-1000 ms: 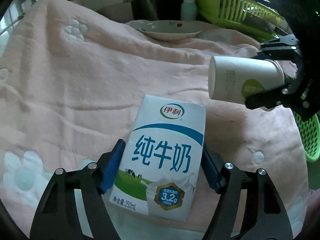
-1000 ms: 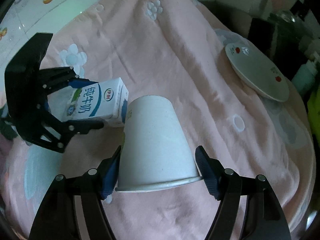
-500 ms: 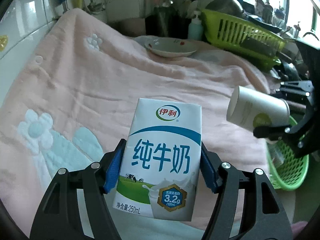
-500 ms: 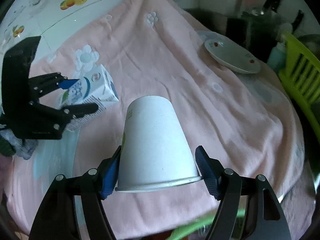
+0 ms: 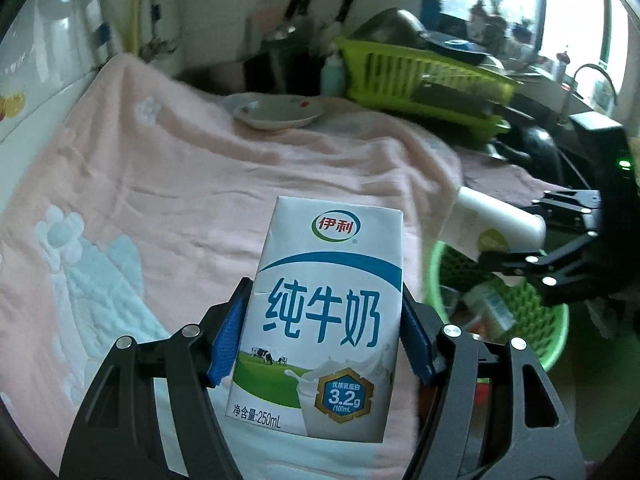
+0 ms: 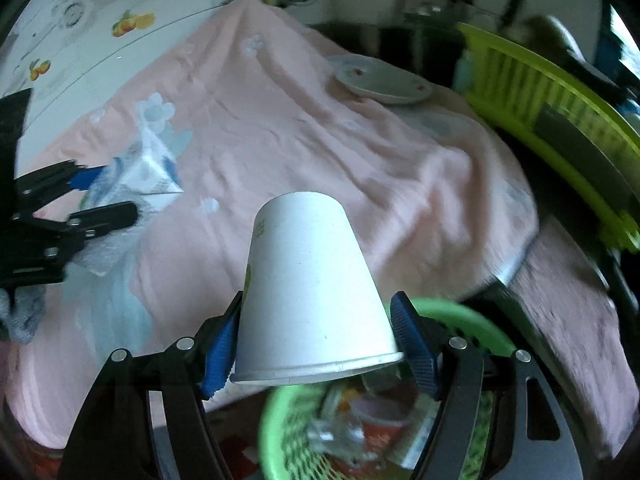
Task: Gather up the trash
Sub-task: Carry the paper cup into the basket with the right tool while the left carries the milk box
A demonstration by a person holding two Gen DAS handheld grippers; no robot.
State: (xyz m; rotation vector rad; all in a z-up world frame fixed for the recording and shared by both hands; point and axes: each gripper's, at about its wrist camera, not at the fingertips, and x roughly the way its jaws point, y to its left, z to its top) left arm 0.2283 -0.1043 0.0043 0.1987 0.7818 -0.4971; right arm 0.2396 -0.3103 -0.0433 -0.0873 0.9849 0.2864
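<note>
Left wrist view: my left gripper [image 5: 324,332] fingers clamp the milk carton [image 5: 320,320], now off the table | right gripper [image 6: 316,344] clamps the paper cup [image 6: 308,292], now above green trash basket [image 6: 280,432] | I judge the drop comes next.

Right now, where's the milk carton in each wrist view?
Left wrist: milk carton fills the centre foreground, clamped in the left claw.
Right wrist: milk carton sits at the left edge, blurred, in that same claw.
Shared landmark: the white plate on the pink blanket.
</note>
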